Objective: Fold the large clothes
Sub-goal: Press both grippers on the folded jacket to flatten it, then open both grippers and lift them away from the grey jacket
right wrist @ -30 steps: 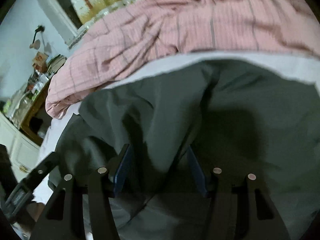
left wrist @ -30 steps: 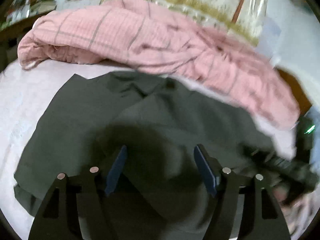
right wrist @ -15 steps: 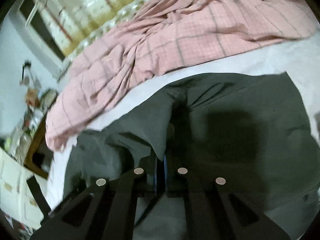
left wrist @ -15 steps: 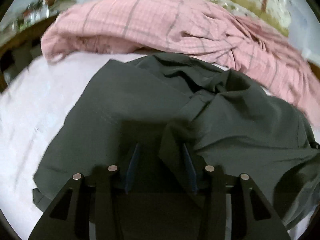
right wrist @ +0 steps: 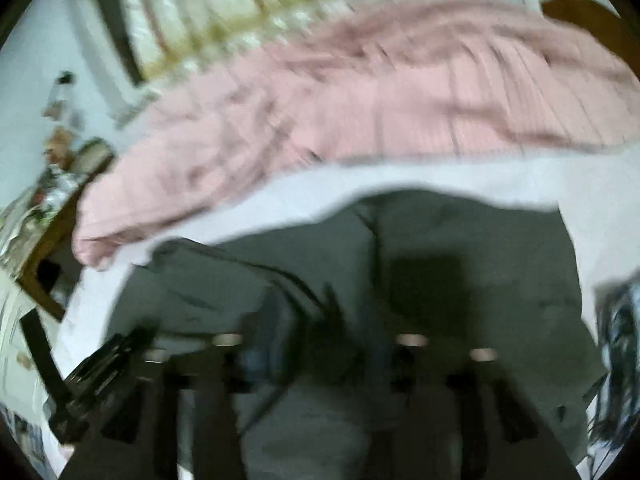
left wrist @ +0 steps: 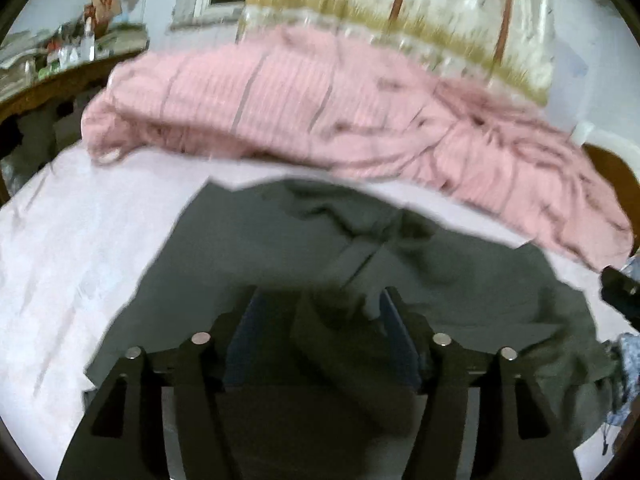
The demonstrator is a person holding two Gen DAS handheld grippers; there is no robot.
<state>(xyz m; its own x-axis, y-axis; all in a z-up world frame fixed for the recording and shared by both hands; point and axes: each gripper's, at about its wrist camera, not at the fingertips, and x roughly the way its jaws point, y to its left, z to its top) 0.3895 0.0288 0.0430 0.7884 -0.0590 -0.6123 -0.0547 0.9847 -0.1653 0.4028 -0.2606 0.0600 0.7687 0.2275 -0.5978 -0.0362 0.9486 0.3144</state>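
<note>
A dark grey-green garment (left wrist: 256, 256) lies spread on the pale bed sheet (left wrist: 80, 248). It also fills the lower half of the right wrist view (right wrist: 460, 272). My left gripper (left wrist: 320, 312) is open, its blue-padded fingers (left wrist: 244, 332) standing apart with a fold of the garment bunched between them. My right gripper (right wrist: 320, 344) is blurred by motion; its fingers stand apart over the garment, with a fold of cloth between them. The other gripper shows at the lower left of the right wrist view (right wrist: 108, 368).
A crumpled pink checked blanket (left wrist: 320, 108) lies across the far side of the bed, also in the right wrist view (right wrist: 360, 104). A curtain and window are behind it. A wooden side table (left wrist: 48, 80) with clutter stands at the left. Patterned cloth (right wrist: 620, 340) lies at the right edge.
Both grippers closed on folds of the garment half a second ago and have now opened. The views have shifted back and the garment lies flatter on the bed.
</note>
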